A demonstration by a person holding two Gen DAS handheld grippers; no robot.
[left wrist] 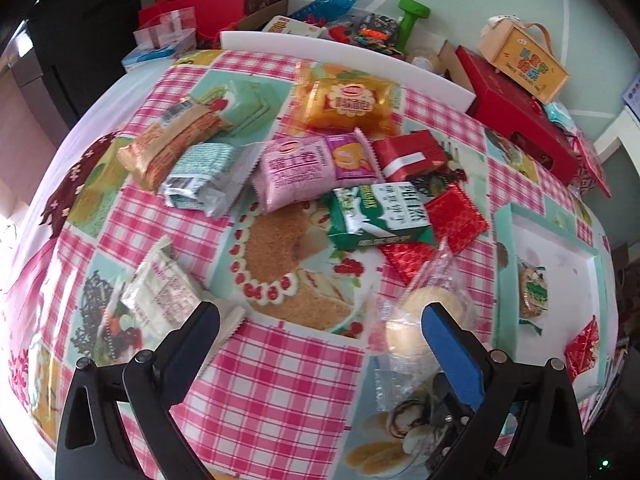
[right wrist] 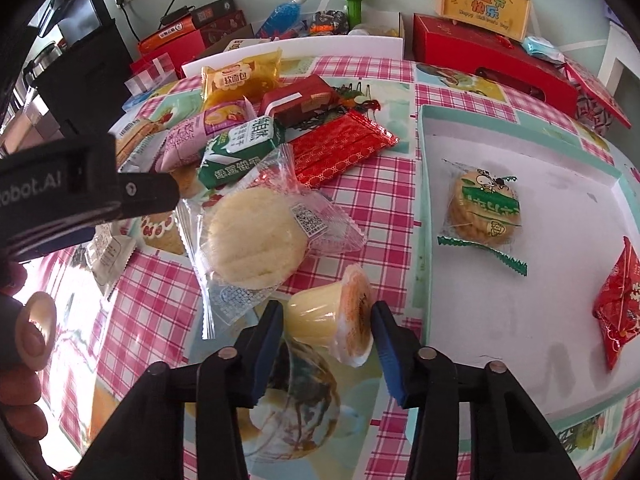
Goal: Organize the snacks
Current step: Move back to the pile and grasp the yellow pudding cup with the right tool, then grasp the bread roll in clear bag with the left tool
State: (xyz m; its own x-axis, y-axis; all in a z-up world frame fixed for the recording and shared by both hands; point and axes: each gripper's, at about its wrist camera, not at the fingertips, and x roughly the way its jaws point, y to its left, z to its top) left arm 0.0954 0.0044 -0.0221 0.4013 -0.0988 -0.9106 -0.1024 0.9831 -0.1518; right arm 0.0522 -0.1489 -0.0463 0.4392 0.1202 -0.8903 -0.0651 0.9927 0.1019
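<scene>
The yellow box (right wrist: 482, 0) with a handle reads "儿童节快乐", with a small line below that looks like "Happy Children's Day". The orange pack (right wrist: 239, 76) says "软面包". The green-and-white pack (right wrist: 240, 150) shows "纯豆饼干" on its side. The black gripper body (right wrist: 60, 184) at the left of the right wrist view carries "obot.AI", its beginning cut off. The clear bun wrapper (right wrist: 308, 220) bears a QR code. Print on the other wrappers is too small to read.
</scene>
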